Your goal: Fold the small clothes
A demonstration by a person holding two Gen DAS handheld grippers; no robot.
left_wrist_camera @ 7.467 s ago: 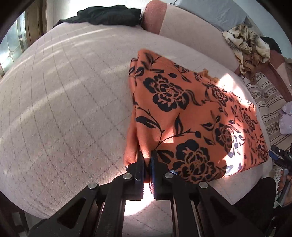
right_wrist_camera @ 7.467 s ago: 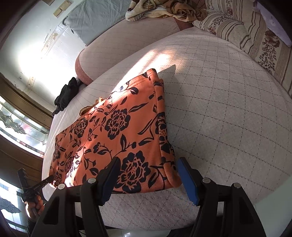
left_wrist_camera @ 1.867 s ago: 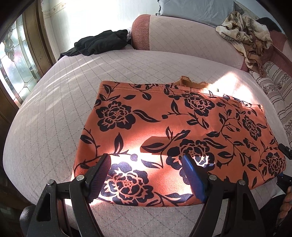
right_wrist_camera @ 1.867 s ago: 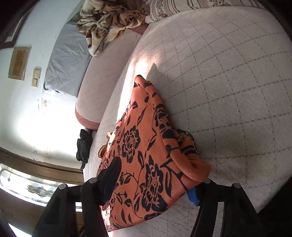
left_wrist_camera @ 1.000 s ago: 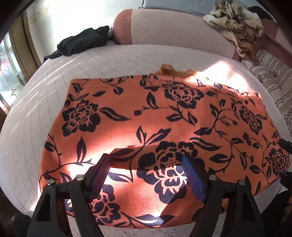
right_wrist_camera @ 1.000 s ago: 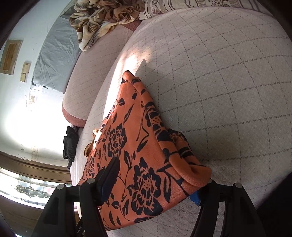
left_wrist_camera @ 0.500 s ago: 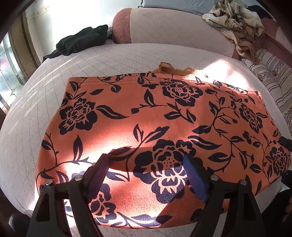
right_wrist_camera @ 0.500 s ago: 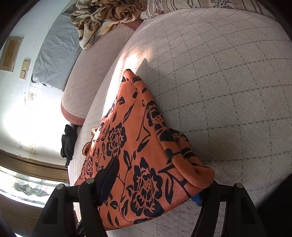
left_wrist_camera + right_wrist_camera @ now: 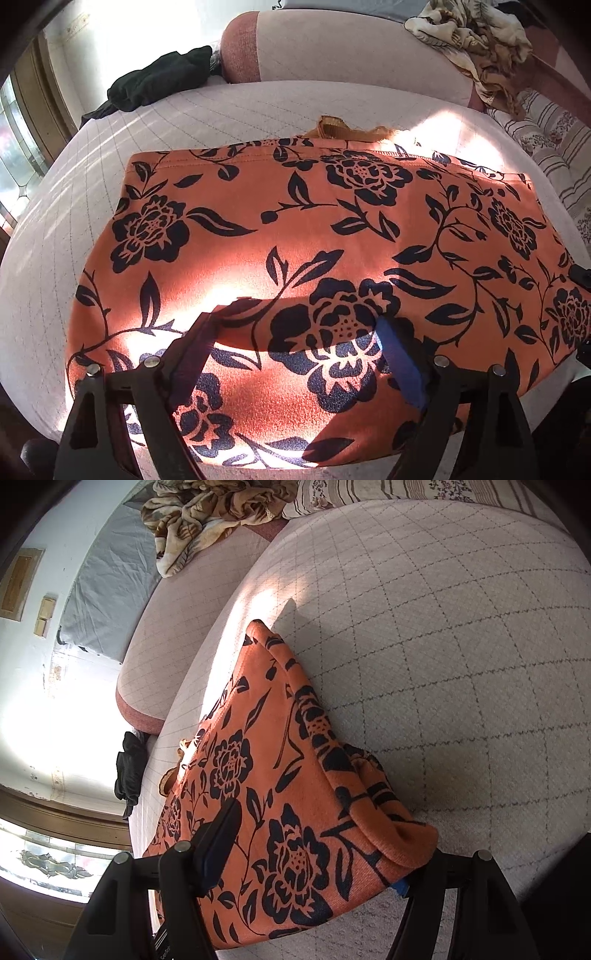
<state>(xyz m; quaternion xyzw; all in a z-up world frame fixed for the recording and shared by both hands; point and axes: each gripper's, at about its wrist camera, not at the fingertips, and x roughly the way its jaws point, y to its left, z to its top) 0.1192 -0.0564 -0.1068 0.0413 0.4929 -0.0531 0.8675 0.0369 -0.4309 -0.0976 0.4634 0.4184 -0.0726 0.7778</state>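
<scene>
An orange garment with black flowers (image 9: 332, 229) lies flat on the quilted bed (image 9: 55, 229), folded over along its right edge (image 9: 369, 794). My left gripper (image 9: 297, 328) hovers over the garment's near part. Its jaws are opening, and the cloth lies below them with nothing pinched. My right gripper (image 9: 317, 845) stands open astride the garment's near right corner. Its left finger (image 9: 218, 842) rests over the cloth. The folded corner covers most of its blue right pad (image 9: 400, 886).
A black garment (image 9: 162, 81) lies at the bed's far left by the padded headboard (image 9: 351, 48). A tan patterned blanket (image 9: 476, 33) and a striped pillow (image 9: 546, 136) sit at the far right. A mustard cloth (image 9: 332, 127) peeks out behind the garment. A window (image 9: 14, 140) is on the left.
The left gripper, earlier shut on the garment's edge, has let go and now hangs over the spread cloth with its fingers a little wider apart. The right gripper has kept still.
</scene>
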